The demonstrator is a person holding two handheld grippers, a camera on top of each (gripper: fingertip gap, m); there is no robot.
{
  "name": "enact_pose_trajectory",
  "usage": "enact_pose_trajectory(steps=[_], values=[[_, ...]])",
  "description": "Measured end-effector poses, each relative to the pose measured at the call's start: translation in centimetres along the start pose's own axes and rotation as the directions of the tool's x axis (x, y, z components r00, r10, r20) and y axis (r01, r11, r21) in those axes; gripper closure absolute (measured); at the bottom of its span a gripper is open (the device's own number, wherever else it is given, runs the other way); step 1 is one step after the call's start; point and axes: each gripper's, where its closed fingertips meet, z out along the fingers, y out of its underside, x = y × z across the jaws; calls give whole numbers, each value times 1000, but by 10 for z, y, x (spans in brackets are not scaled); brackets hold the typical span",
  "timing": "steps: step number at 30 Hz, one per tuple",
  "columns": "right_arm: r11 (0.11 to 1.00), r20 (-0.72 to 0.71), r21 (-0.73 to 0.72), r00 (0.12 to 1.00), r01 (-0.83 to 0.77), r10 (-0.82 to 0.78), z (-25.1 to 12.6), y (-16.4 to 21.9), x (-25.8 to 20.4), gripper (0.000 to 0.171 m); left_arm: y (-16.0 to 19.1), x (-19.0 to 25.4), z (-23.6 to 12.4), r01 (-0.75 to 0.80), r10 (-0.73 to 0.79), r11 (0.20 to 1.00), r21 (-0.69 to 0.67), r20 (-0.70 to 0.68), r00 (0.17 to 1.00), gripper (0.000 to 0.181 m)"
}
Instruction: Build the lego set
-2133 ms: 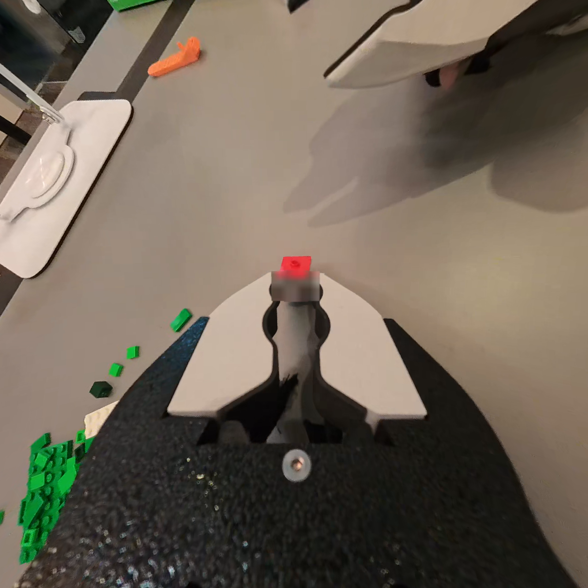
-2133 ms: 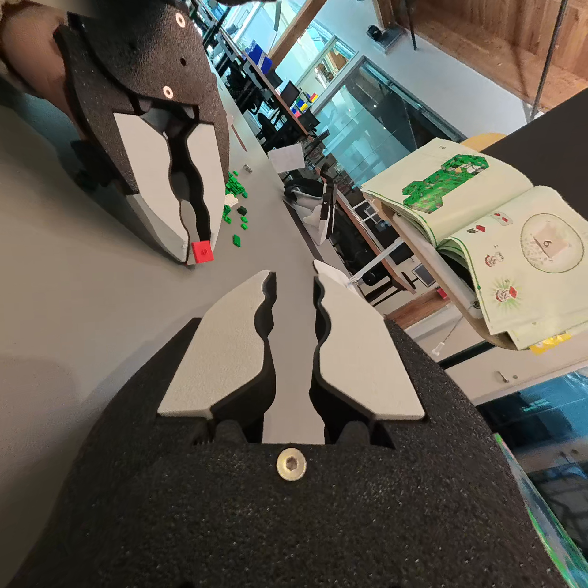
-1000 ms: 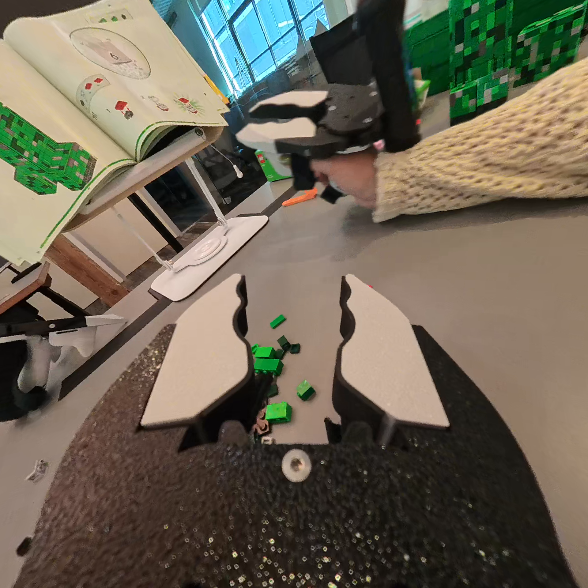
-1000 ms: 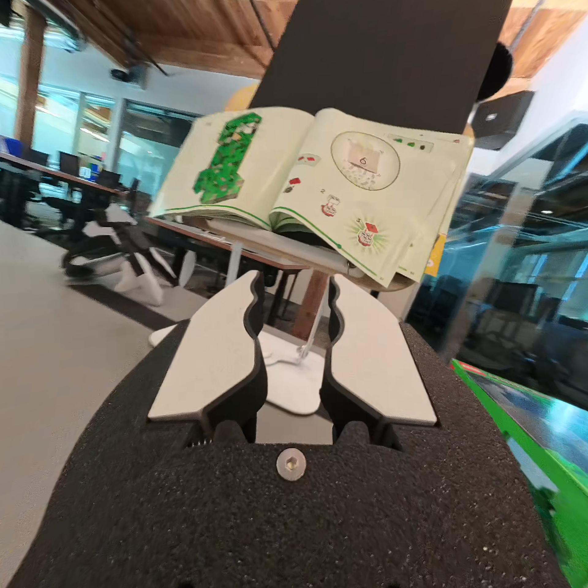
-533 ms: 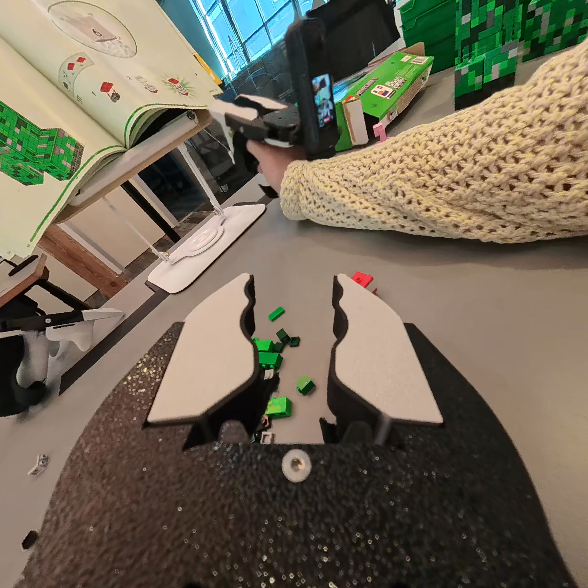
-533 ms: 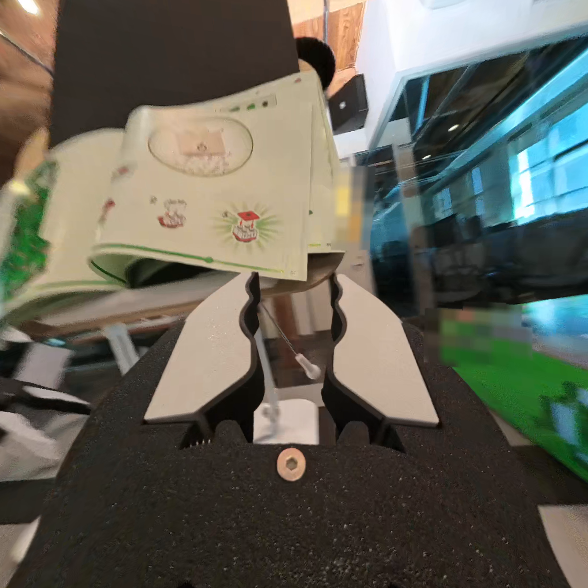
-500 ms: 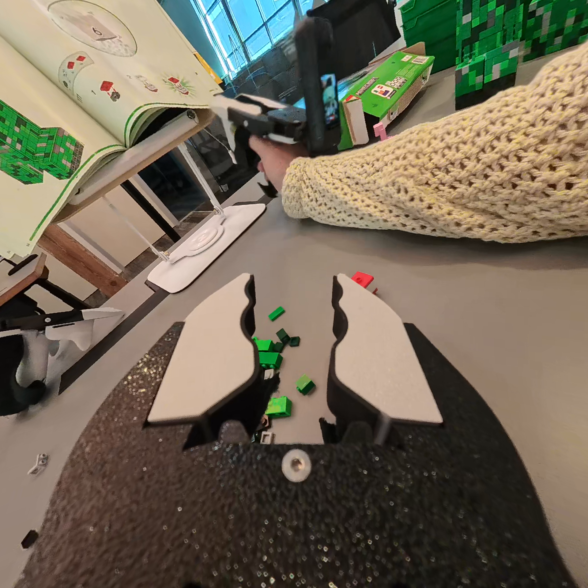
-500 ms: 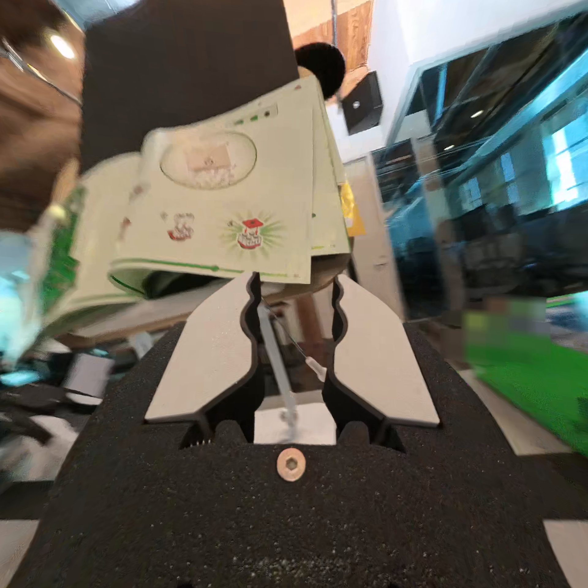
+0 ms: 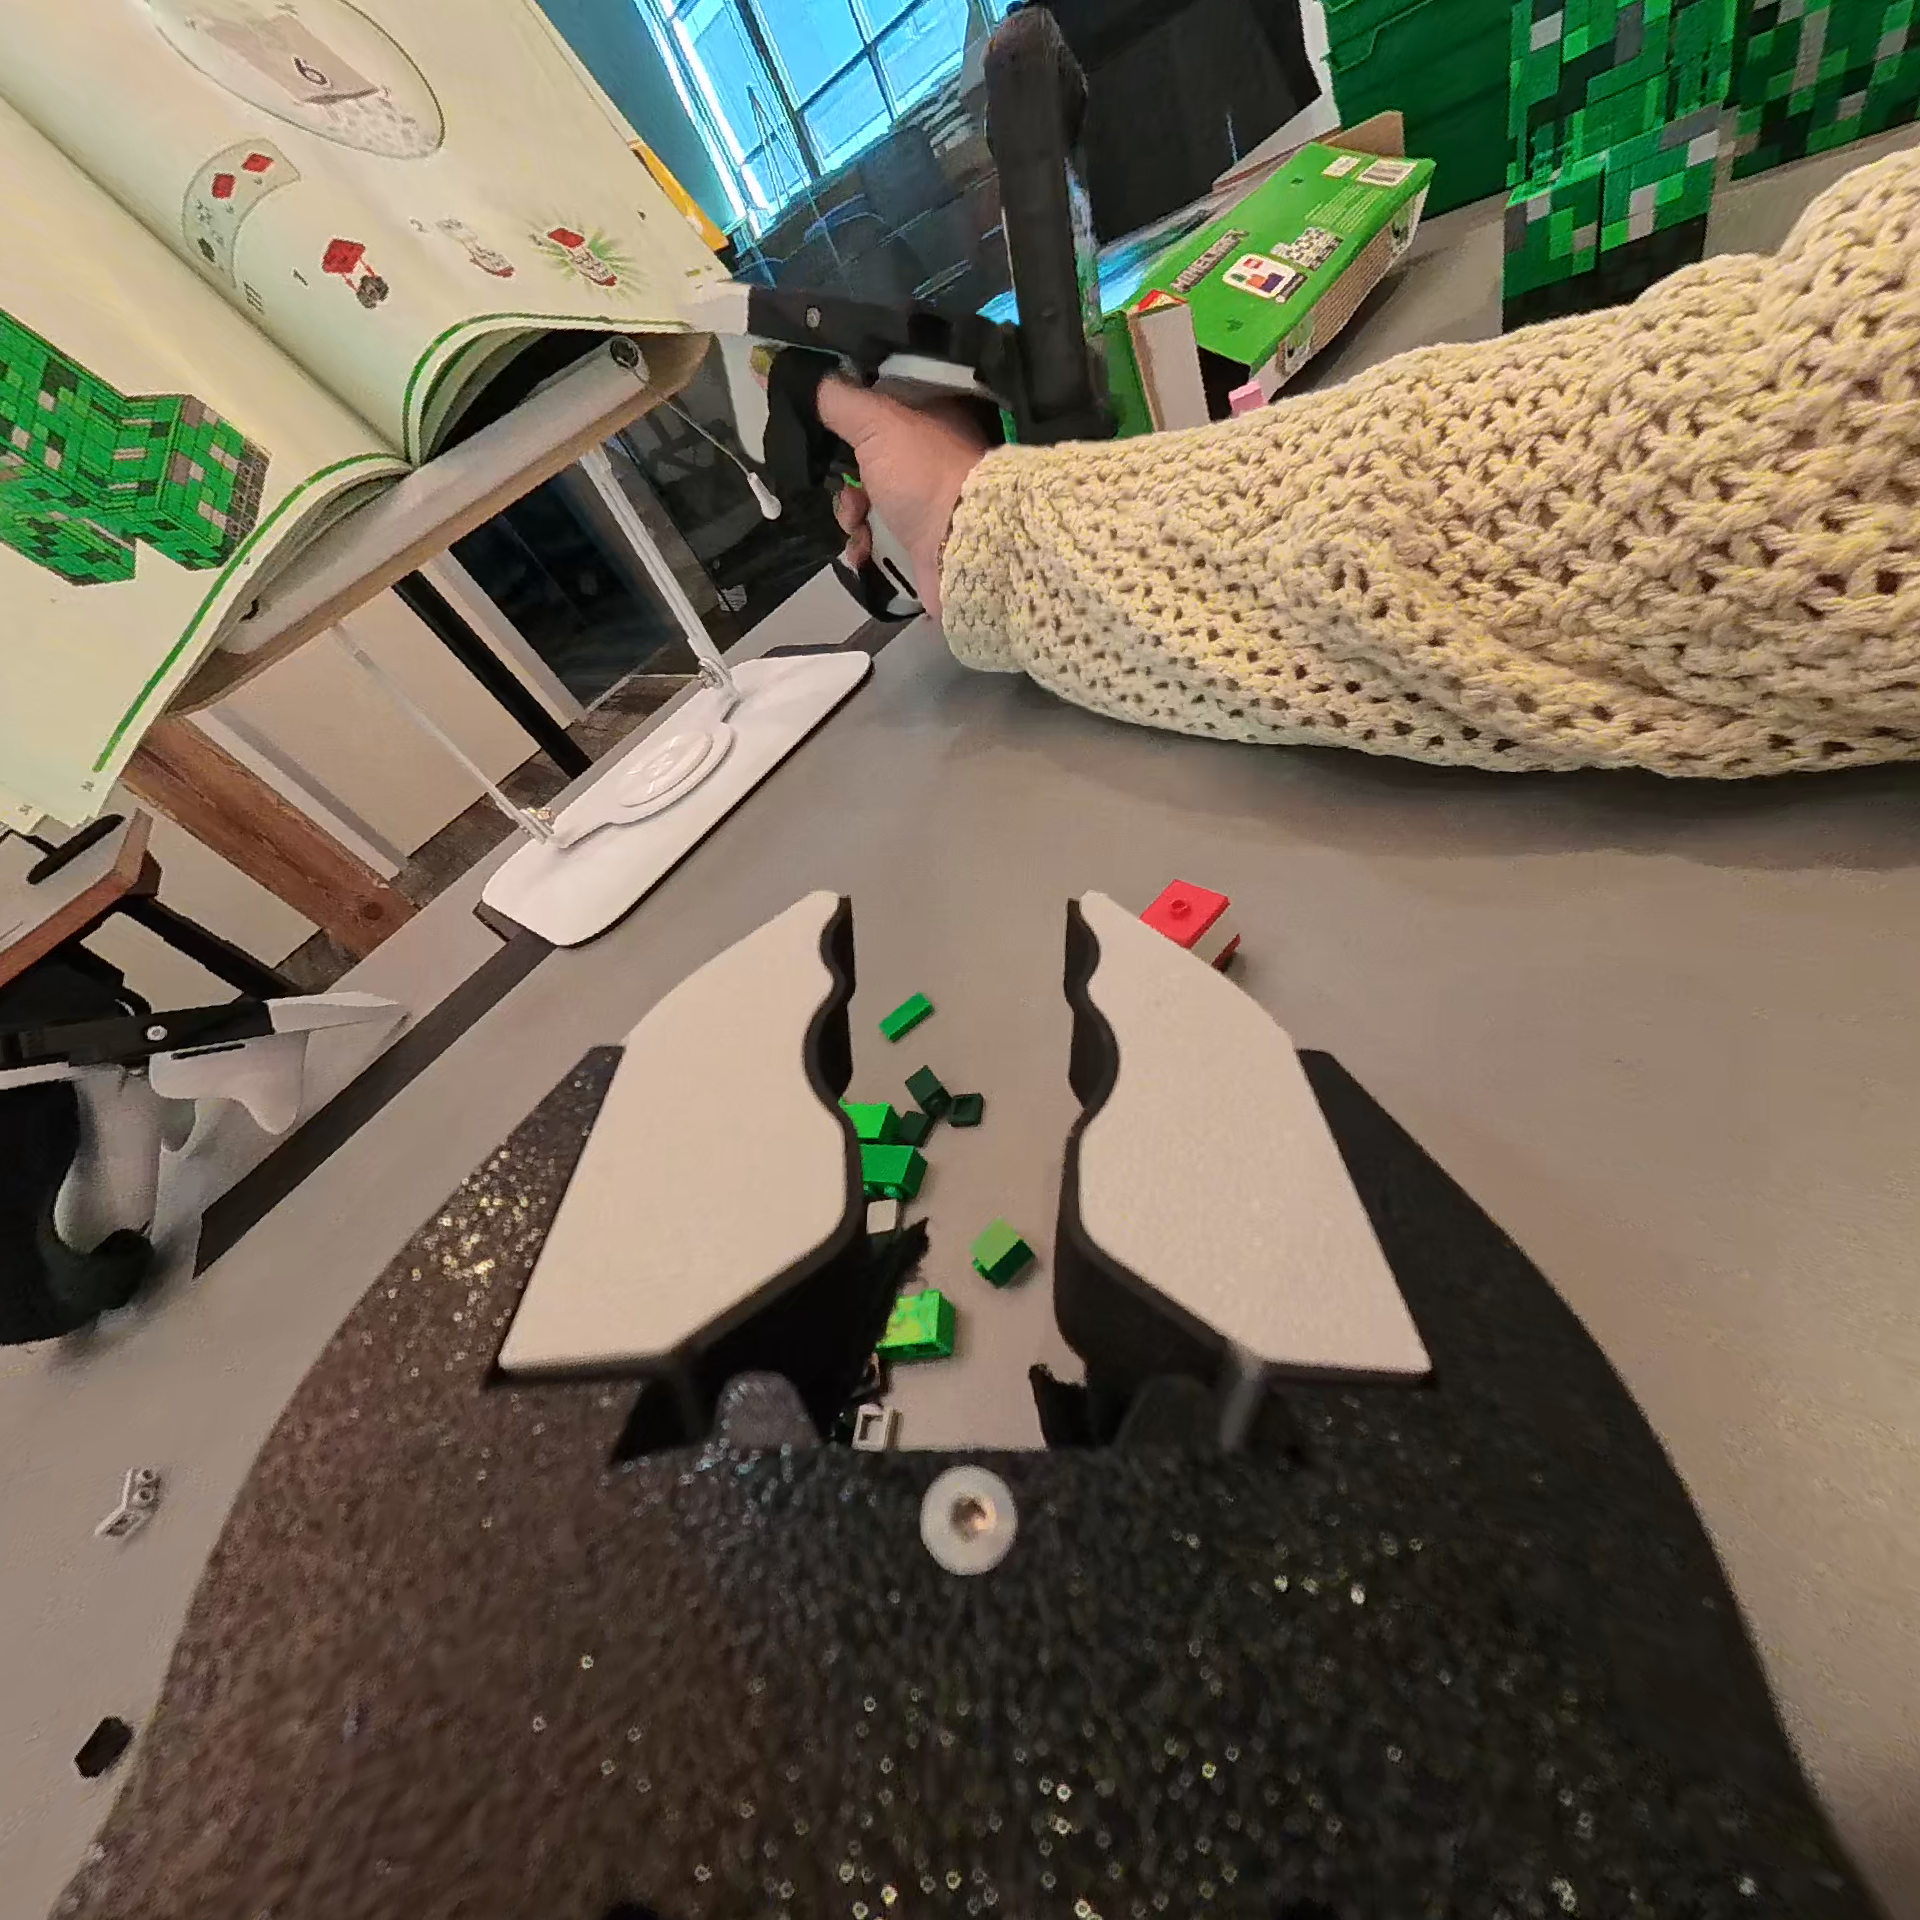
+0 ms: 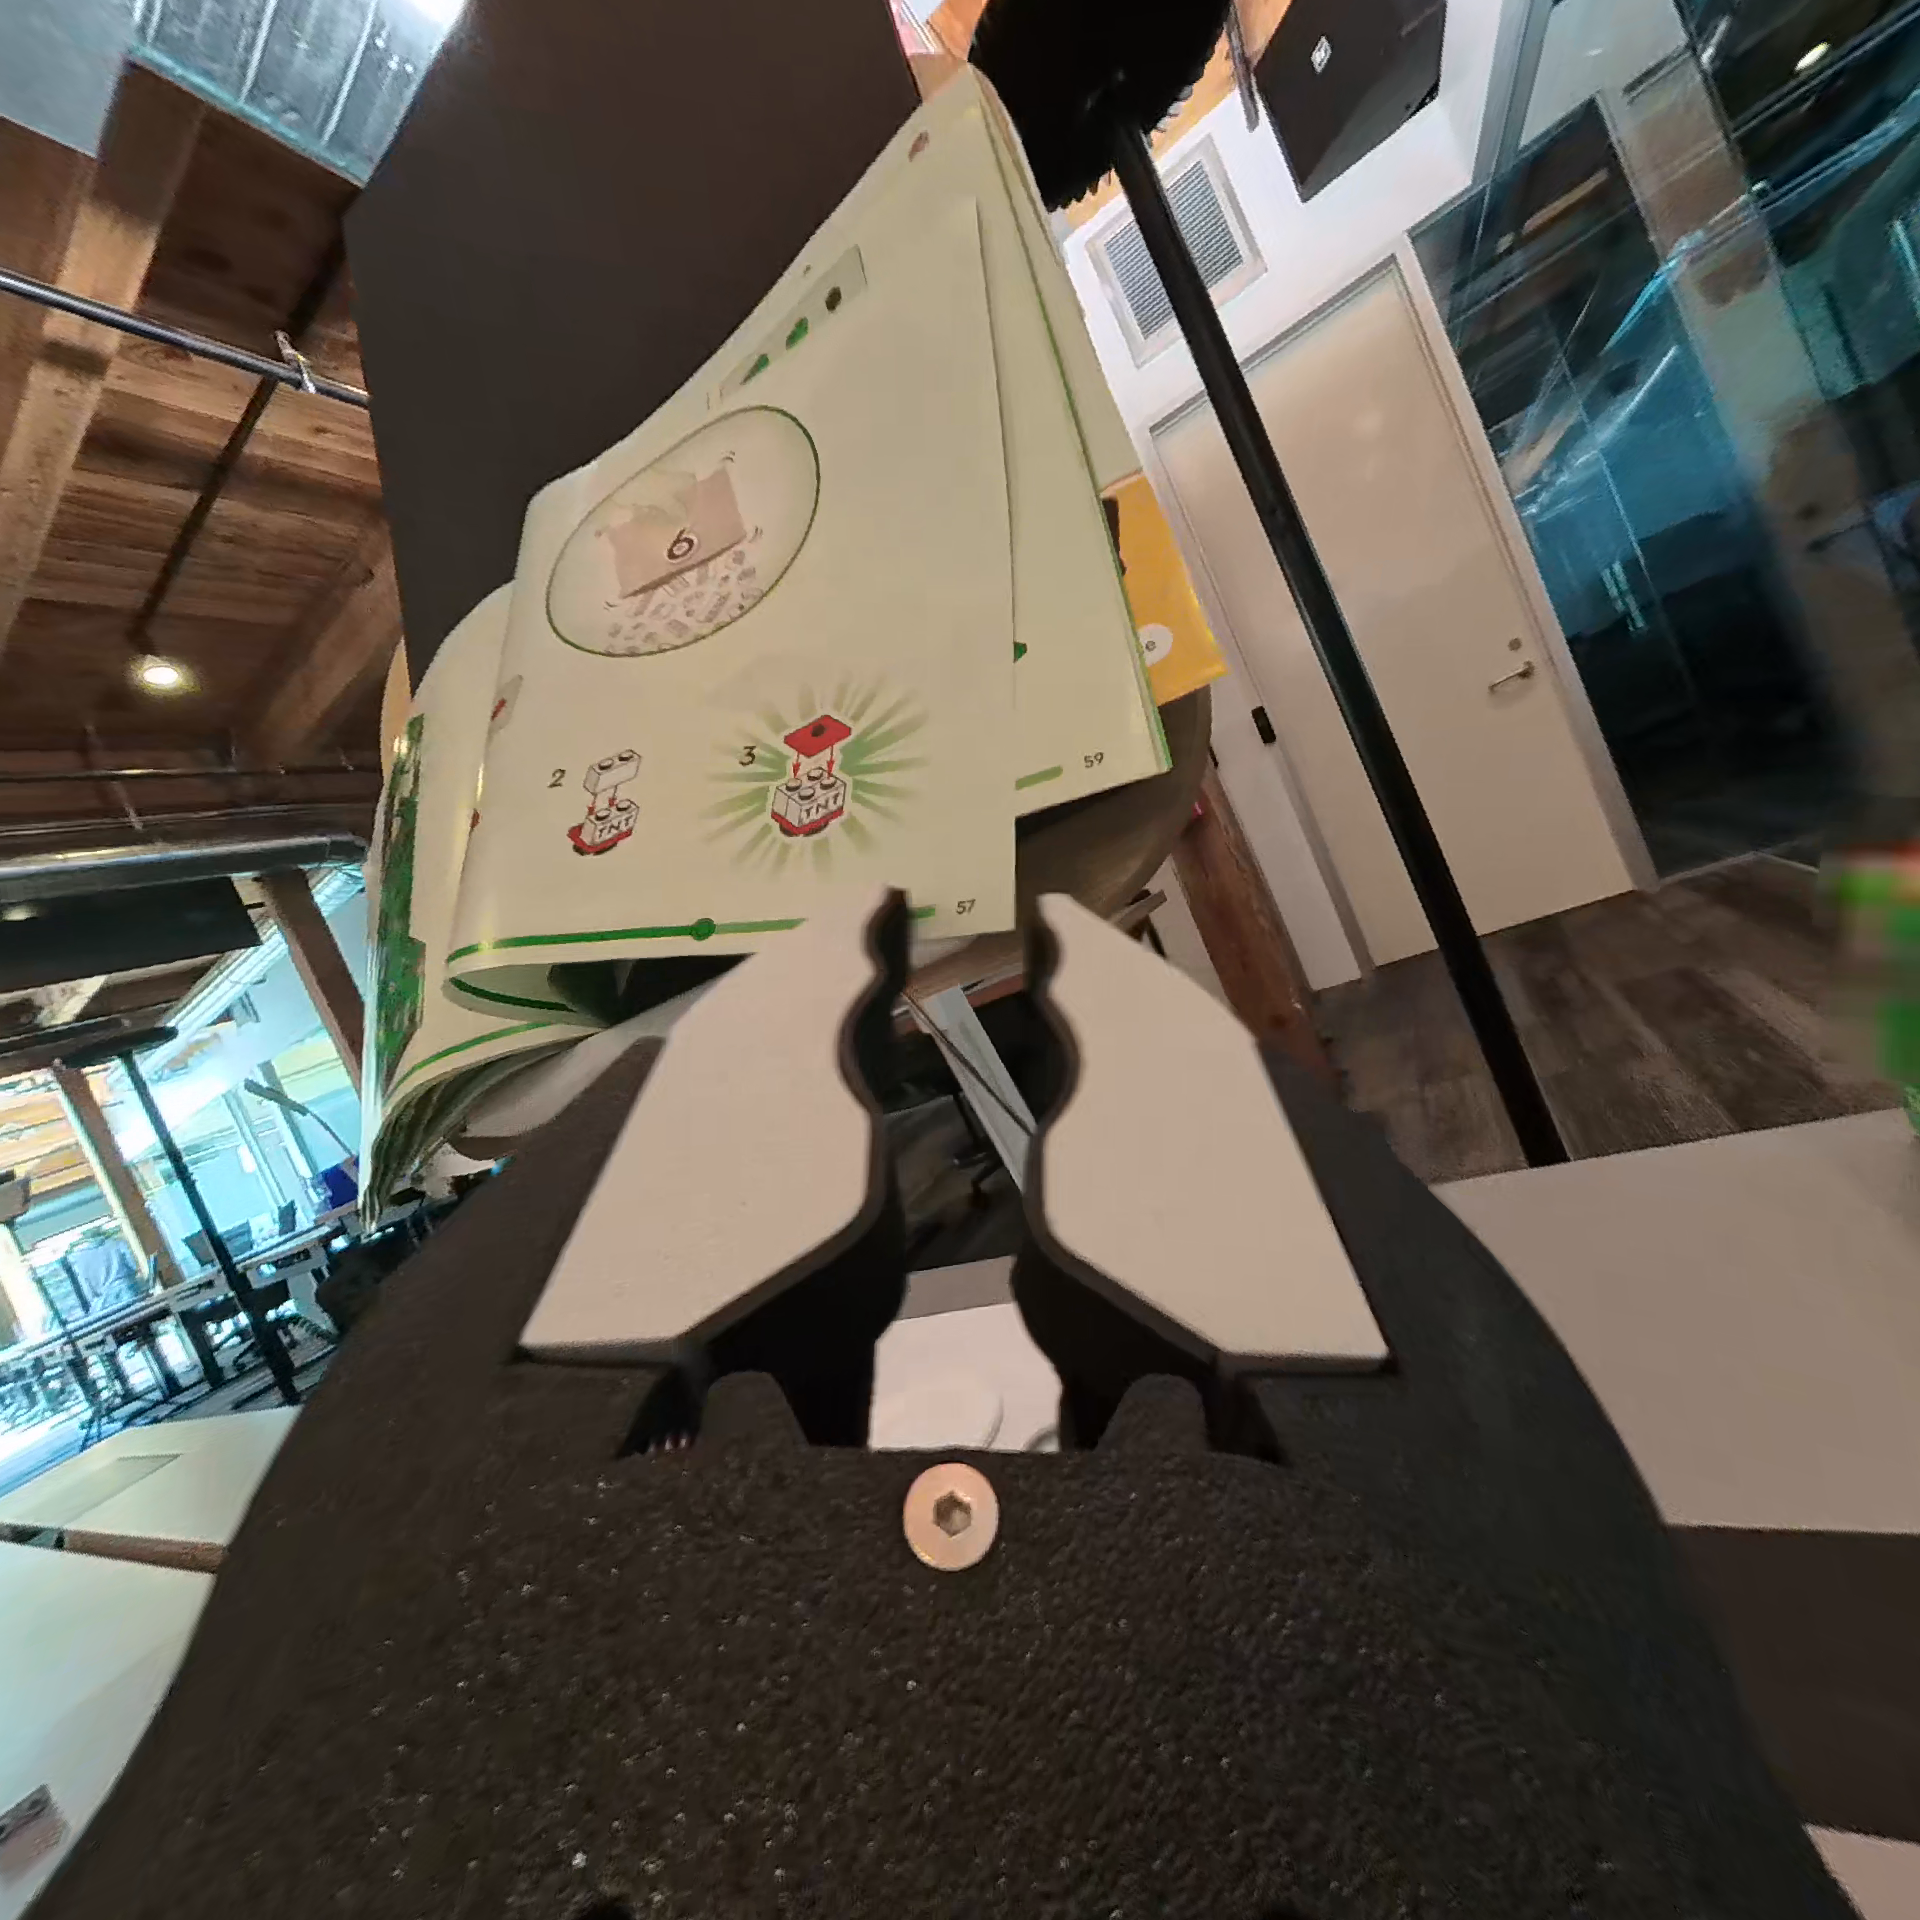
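Reaching up off the desk (image 9: pixel 1455 1143), the right gripper (image 10: pixel 961 935) pointed at the lower right corner of the instruction booklet (image 10: pixel 769 665) on its stand — jaws a little apart, nothing between them, the tips just under the page's bottom edge. Whether a tip touched the paper could not be told. In the left wrist view that gripper (image 9: pixel 727 312) sat at the same page corner, held by a hand (image 9: pixel 894 457) in a knit sleeve (image 9: pixel 1455 540). Likely next step: turning the page, so the page edge lay ahead of and above the right tips; this arm was far nearer the booklet.

The left gripper (image 9: pixel 961 935) hung low over the desk, spread wide and empty — loose green bricks (image 9: pixel 894 1153) lay between its fingers on the desk. A small red-topped brick block (image 9: pixel 1190 920) stood just beyond the right fingertip, apart from it. A green set box (image 9: pixel 1278 270) lay toward the far edge.
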Motion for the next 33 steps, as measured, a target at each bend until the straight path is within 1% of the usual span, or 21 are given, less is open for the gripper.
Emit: enact_pose_trajectory(steps=[1, 2, 5, 8, 10, 12, 14, 18, 19, 28, 30, 33], values=[[1000, 16, -1, 1000, 9, -9, -1, -1, -3, 165, 0, 0, 0, 0, 0, 1000, 0, 1, 1000, 143], [999, 32, 8, 999, 38, -38, -3, -4, -7, 171, 0, 0, 0, -1, 1, 1000, -1, 2, 1000, 143], [978, 32, 80, 980, 194, -197, -9, -20, -26, 171, 0, -1, 1, -2, 2, 1000, -3, 6, 1000, 145], [926, 35, 102, 929, 362, -367, -13, -23, -51, 171, 1, -1, 2, -8, 9, 1000, -9, 11, 1000, 147], [854, 22, 109, 858, 509, -514, -16, -19, -66, 171, 1, -1, 3, -14, 14, 1000, -12, 13, 1000, 148], [735, 36, 111, 736, 669, -676, -15, -10, -87, 171, 2, -1, 4, -22, 22, 1000, -15, 11, 1000, 149], [639, 85, 127, 634, 759, -769, -14, 3, -110, 171, 2, 0, 4, -32, 32, 999, -19, 12, 999, 150], [540, 167, 152, 517, 828, -839, -15, 27, -139, 171, 3, 1, 6, -45, 46, 999, -23, 14, 999, 152], [529, 178, 157, 503, 834, -846, -15, 30, -142, 171, 3, 0, 6, -45, 45, 999, -22, 13, 999, 152], [522, 205, 164, 489, 837, -848, -16, 38, -148, 171, 2, 2, 8, -54, 54, 998, -20, 3, 999, 153], [496, 212, 177, 459, 850, -863, -17, 40, -153, 171, 2, 2, 8, -57, 57, 998, -22, 2, 998, 153], [422, 234, 228, 372, 877, -898, -21, 45, -170, 171, 2, 3, 9, -61, 61, 998, -23, 2, 998, 154]])
